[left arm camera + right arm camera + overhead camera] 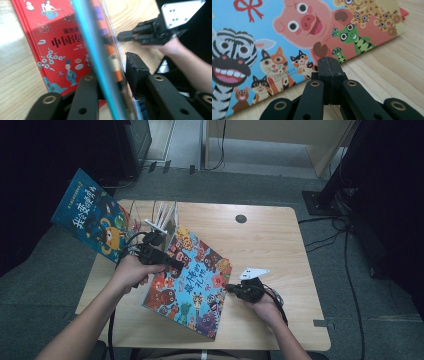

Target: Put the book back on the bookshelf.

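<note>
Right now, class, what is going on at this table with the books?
A person works two hand-held grippers at a wooden table. The left gripper clamps the edge of a colourful animal picture book, tilting it up off the table, with a red book lying beneath. The right gripper, jaws shut and empty, points at the book's right edge. A blue book stands at the table's far left.

Animal book: glossy printed card cover. Red book: smooth, glossy. Desk: pale matt wood grain. Grippers: matt black plastic.
</note>
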Motion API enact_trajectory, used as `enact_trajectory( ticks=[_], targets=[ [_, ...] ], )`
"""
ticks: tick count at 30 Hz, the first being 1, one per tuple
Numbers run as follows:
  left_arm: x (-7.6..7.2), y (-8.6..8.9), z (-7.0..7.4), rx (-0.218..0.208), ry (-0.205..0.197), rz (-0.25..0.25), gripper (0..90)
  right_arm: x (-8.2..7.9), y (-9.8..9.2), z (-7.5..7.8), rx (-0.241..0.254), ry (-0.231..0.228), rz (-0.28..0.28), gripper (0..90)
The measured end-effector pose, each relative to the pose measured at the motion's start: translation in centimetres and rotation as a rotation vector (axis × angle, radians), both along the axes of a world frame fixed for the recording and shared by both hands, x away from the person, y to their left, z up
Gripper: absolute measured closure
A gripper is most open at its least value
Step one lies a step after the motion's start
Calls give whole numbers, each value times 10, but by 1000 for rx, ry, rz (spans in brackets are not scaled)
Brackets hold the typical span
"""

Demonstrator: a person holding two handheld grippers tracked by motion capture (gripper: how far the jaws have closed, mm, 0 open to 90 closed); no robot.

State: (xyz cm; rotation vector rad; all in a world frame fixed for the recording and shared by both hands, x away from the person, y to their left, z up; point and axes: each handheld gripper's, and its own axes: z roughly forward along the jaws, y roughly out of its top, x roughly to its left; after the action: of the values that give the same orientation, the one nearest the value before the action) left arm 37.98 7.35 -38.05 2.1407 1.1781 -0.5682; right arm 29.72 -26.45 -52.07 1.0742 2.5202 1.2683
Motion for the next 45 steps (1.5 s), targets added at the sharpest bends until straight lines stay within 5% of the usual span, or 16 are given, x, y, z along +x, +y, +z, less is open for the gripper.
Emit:
enact_trajectory(
  ticks=[7, 11, 16, 21, 29, 36, 45],
  targets=[
    [15, -13, 17, 63, 79, -24, 782, -2, 3, 6, -84, -42, 40, 775],
    [22, -21, 27, 57, 114, -12, 807, -3, -7, 12, -131, -80, 24, 770],
    [21, -33, 49, 122, 68, -49, 812, -4, -16, 16, -143, -97, 3, 762],
    [22, -30, 73, 132, 23, -54, 813, -6, -12, 16, -156, -99, 26, 762],
    [21, -4, 97, 127, -2, -4, 811, -9, 1, 11, -176, -97, 68, 683],
    [12, 27, 103, 139, -3, 43, 805, -2, 2, 12, -110, -103, 36, 533],
    [-2, 71, 109, 118, 11, 129, 811, 8, 8, 14, -74, -113, 31, 516]
  ],
)
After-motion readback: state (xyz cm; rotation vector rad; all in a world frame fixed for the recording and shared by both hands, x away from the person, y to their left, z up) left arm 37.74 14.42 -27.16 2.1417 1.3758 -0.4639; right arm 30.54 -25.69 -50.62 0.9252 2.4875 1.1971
